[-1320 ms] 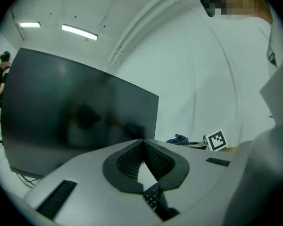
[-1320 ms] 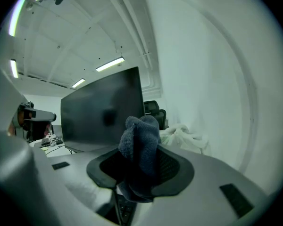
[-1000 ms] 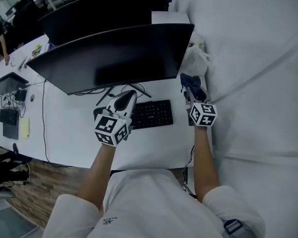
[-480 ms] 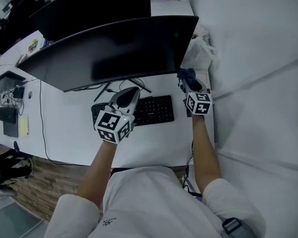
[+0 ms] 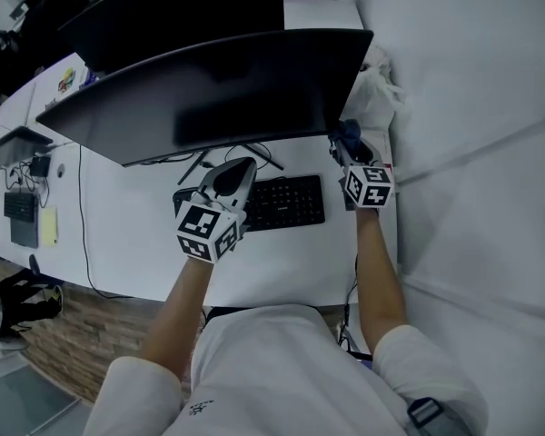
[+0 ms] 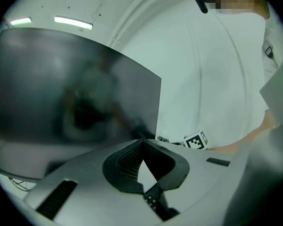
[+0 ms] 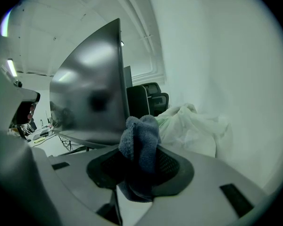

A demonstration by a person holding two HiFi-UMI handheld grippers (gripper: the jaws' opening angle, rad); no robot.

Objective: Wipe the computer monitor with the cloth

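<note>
The wide dark monitor (image 5: 209,89) stands across the white desk (image 5: 272,271). My right gripper (image 5: 343,150) is shut on a bunched blue cloth (image 5: 348,133), held just at the screen's lower right corner. In the right gripper view the cloth (image 7: 140,138) sticks up between the jaws, with the monitor (image 7: 92,95) edge-on to its left. My left gripper (image 5: 238,168) hovers over the keyboard (image 5: 286,203) below the screen's middle, shut with nothing in it. The left gripper view shows its jaw tips meeting (image 6: 141,144) in front of the monitor (image 6: 75,98).
A crumpled white plastic bag (image 5: 379,94) lies right of the monitor against the white wall (image 5: 472,107); the bag (image 7: 193,126) also shows behind the cloth. Cables (image 5: 77,207) run down the desk's left side. A second monitor (image 5: 182,7) stands behind.
My right gripper has carried the cloth up and forward, closer to the monitor's lower right corner. The left gripper has hardly moved.
</note>
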